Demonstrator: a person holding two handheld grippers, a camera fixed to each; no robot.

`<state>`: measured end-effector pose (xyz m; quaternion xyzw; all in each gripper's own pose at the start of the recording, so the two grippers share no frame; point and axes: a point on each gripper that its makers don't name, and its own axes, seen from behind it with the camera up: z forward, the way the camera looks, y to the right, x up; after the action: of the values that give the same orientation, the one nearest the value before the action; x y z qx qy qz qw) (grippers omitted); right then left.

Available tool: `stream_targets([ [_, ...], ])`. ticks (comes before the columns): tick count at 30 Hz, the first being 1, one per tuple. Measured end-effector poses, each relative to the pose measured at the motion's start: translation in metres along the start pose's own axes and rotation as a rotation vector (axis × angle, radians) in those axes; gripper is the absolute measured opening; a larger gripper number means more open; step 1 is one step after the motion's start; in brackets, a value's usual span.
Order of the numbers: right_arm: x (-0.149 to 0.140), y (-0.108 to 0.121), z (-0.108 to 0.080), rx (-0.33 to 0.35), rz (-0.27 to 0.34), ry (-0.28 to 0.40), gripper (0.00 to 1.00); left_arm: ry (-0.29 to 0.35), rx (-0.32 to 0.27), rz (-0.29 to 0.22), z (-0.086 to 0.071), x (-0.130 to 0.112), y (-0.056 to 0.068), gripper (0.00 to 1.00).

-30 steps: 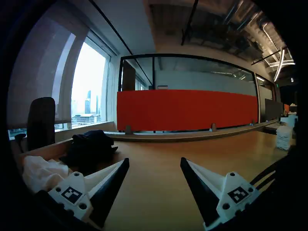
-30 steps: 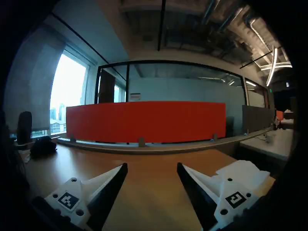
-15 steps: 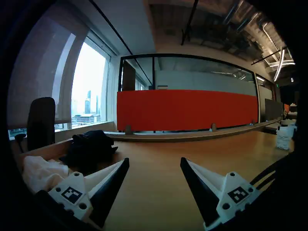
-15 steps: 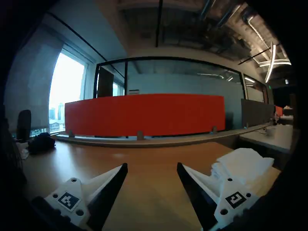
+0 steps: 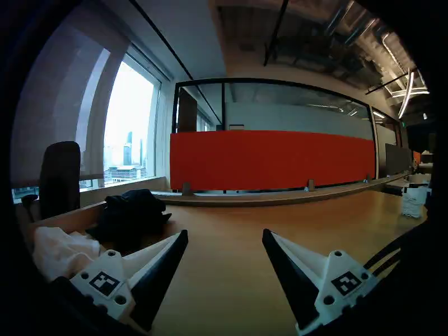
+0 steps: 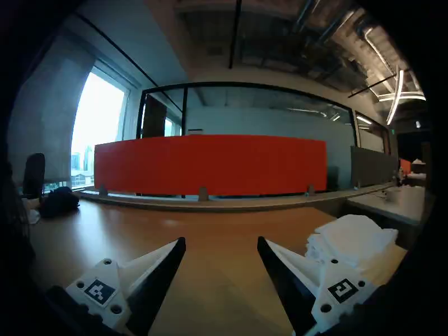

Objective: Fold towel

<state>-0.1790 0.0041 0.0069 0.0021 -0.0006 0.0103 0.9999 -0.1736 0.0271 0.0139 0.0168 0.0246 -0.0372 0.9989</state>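
In the left gripper view my left gripper point(image 5: 225, 235) hangs open just over the wooden table point(image 5: 224, 269), nothing between its fingers. A crumpled white towel point(image 5: 59, 252) lies at the left, close to the left finger, with a dark heap of cloth point(image 5: 130, 215) behind it. A white stack of folded towels point(image 5: 413, 201) stands far right. In the right gripper view my right gripper point(image 6: 222, 241) is open and empty above the table point(image 6: 218, 263). A stack of folded white towels point(image 6: 353, 238) sits just beyond its right finger. The dark cloth heap point(image 6: 57, 201) is far left.
An orange divider panel point(image 5: 271, 159) runs along the table's far edge. A dark office chair point(image 5: 59, 176) stands at the left by the window. Another desk point(image 6: 395, 204) is off to the right, past the table's edge.
The left gripper has held still. The right gripper's view has shifted slightly, so the folded stack sits nearer its right finger and the dark heap looks a little higher.
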Motion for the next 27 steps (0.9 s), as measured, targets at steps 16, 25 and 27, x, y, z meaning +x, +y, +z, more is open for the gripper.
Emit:
stream_targets([
  [16,0.0010,-0.0031,-0.0056,0.012,-0.004,0.017,1.00,0.000,0.000,0.000,0.0006,0.0000,0.0012,0.99],
  [25,0.0004,-0.0023,-0.0059,0.012,-0.003,0.018,0.99,0.000,0.000,0.000,0.0007,0.0001,0.0008,0.99],
  [27,-0.0001,-0.0023,-0.0058,0.012,-0.003,0.018,0.99,0.000,0.000,0.000,0.0007,0.0000,0.0008,0.99],
])
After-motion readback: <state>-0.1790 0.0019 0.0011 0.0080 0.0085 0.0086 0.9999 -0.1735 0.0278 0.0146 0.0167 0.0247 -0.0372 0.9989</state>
